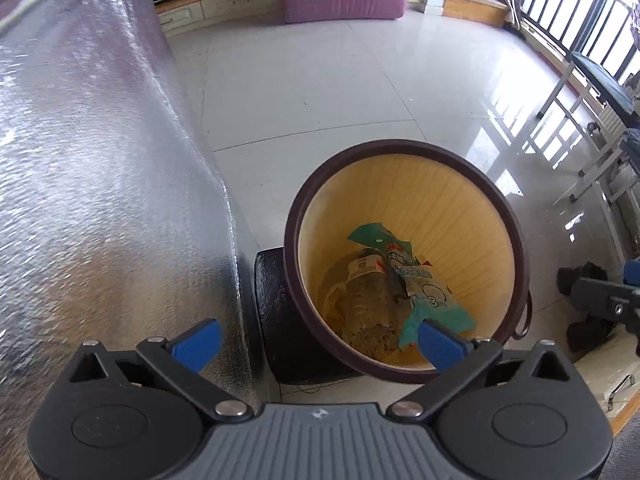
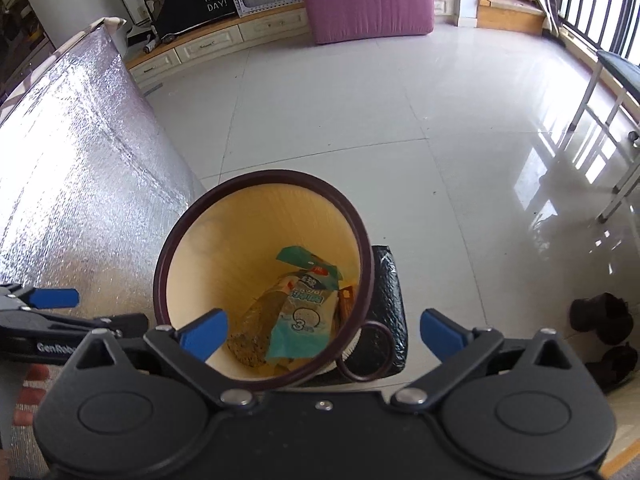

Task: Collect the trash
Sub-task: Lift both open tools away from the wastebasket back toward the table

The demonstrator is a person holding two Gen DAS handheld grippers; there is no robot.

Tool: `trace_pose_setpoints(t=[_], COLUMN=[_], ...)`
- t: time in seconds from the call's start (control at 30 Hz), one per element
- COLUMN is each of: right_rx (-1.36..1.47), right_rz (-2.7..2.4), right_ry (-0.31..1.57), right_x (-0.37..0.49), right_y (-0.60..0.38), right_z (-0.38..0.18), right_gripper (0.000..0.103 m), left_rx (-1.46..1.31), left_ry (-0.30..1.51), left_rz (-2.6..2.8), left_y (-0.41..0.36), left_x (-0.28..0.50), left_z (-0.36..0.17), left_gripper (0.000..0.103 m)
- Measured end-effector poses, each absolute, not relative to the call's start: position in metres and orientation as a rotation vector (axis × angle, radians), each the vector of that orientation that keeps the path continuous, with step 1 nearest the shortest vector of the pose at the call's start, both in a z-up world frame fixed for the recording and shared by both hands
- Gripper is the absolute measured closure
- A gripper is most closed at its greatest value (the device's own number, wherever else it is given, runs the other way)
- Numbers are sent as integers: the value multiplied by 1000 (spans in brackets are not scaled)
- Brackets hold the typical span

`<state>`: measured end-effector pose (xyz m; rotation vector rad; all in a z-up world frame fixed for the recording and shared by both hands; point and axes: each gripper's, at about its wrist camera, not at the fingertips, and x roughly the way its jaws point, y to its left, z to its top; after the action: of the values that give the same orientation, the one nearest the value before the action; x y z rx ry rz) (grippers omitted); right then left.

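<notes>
Your left tool and right tool both hang released and empty above the bin. The teal wrapper and a bottle lie at its bottom, beside the foil-covered table.

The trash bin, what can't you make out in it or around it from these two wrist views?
- Bottom of the trash bin: the teal wrapper and plastic bottle cover it in both views.
- Small brown item: too small to identify, right wrist view.
- Black object behind the bin: bin wall hides most of it.
- Dark shoes: partly cut off behind the right claw body.
</notes>
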<state>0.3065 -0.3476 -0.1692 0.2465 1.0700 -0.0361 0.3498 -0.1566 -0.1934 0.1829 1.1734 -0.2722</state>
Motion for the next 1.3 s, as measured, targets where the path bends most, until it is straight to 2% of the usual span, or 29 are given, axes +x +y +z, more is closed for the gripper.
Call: trace_pose_setpoints(t=[0.67, 1.3], right_rx=[205, 168], right_rz=[-94, -56], right_ry=[993, 755], right_x=[243, 172], right_y=[-336, -303], right_z=[-114, -33], right_gripper=[0, 0], left_rx=[114, 32], left_ry=[1058, 786], left_rz=[-289, -341], left_y=[-120, -81], left_x=[290, 208], left_z=[-124, -23], left_gripper=[0, 0])
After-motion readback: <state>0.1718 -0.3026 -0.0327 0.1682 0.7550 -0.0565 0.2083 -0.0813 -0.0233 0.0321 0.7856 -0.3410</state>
